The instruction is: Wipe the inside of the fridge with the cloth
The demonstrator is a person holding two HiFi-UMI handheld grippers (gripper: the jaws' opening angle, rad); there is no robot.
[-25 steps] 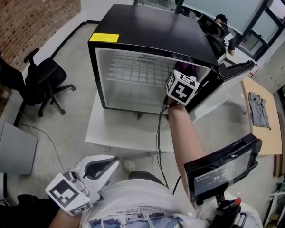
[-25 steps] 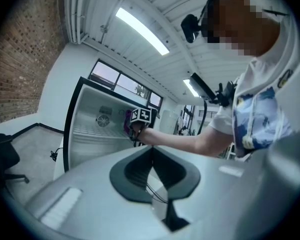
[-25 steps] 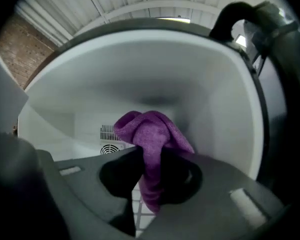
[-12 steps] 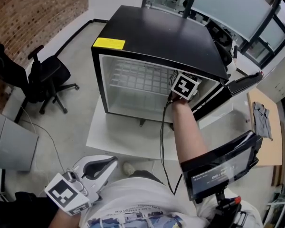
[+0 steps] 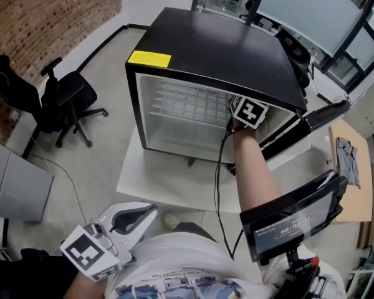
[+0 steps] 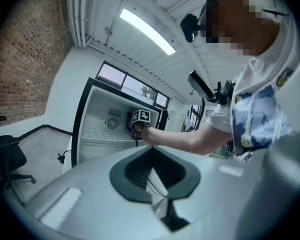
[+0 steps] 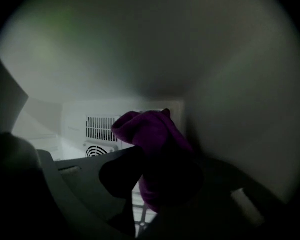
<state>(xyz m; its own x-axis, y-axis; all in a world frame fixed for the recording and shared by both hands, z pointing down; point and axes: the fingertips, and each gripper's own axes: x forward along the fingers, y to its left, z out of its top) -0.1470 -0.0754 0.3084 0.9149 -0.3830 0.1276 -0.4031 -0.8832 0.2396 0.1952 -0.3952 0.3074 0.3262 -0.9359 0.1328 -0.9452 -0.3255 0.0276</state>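
Colour rundown: my fridge (image 5: 218, 48) is black outside, white inside, with a yellow sticker (image 5: 149, 59) on top. Cloth (image 7: 157, 149) is purple. My left tongs (image 5: 146, 213) are pale grey with black pads (image 6: 132, 169) and a black-and-white checked cube (image 5: 87, 253). Upper left there's the reddish-brown brick wall (image 5: 43, 17) and a black chair (image 5: 62, 101). The surface (image 5: 168, 179) is white.

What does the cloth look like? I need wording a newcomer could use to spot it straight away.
Start at the black fridge standing open; inside its white cavity, by the right wall, are the right tongs. The cloth is the bunched purple wad clamped in them, in front of the rear vent grille. It is the only coloured, soft thing there; the walls around it are white.
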